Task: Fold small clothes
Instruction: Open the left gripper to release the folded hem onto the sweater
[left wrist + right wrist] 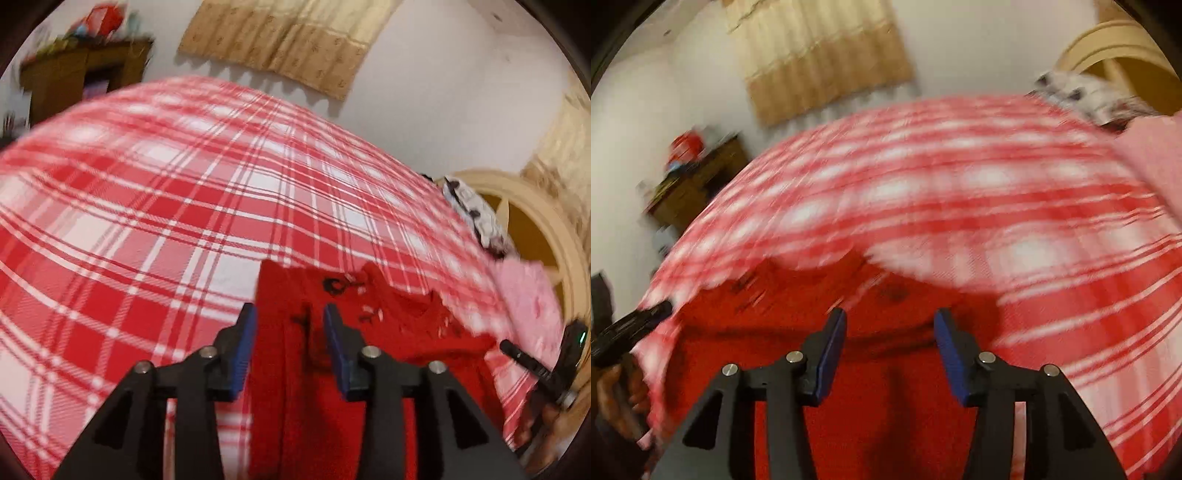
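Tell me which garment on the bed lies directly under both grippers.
The plain red garment; the pale pink one and the black-and-white printed one lie off toward the headboard.

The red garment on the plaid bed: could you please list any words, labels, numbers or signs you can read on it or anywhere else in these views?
None can be read.
red garment: dark marks near its top, perhaps print or embroidery, too blurred to read.
plaid bedcover: pattern only, no text.
wall hanging: small repeated motifs, no letters.
cabinet: items on top, blurred.
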Demonstrator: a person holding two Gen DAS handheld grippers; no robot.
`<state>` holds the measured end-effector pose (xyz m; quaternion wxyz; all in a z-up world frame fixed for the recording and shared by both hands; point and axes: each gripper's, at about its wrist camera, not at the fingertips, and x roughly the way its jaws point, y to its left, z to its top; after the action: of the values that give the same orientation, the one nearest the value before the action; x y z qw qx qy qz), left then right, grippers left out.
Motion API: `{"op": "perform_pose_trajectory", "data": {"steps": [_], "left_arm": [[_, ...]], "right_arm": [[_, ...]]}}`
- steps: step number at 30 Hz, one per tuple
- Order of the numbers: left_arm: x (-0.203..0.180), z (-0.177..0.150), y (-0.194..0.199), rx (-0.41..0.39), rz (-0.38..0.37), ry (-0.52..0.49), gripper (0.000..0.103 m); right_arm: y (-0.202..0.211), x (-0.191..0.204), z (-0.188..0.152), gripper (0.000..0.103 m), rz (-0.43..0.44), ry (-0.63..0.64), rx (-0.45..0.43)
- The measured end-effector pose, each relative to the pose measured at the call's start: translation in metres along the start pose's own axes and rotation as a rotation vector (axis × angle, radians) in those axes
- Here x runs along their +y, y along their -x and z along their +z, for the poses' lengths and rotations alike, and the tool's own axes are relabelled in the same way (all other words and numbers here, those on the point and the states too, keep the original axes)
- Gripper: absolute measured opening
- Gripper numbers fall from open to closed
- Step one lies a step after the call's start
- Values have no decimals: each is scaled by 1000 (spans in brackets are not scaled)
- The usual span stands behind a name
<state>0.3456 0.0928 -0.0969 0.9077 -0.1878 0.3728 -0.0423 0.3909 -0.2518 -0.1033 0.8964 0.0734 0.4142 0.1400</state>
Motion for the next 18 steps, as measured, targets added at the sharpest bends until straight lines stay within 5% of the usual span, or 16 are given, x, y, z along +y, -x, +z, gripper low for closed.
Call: {"op": "perform_pose_trajectory", "data": {"steps": [3, 5, 9, 14, 18], "left_arm": [[-19, -13, 0, 15, 52, -120, 61], [-30, -15, -11, 39, 79, -172, 61], [-36, -6, -30, 26, 164, -196, 61], [-22, 5, -29, 12, 167, -115, 61], [-17, -4, -16, 17, 170, -124, 61]], "right_arm": [[-32, 36, -17, 52, 38, 136, 201], [-48, 50, -20, 52, 8, 191, 237], [-70, 58, 0, 52, -58, 195, 186], [-65, 47, 28, 53, -121, 158, 49], [-58, 45, 24, 53, -103, 151, 52]]}}
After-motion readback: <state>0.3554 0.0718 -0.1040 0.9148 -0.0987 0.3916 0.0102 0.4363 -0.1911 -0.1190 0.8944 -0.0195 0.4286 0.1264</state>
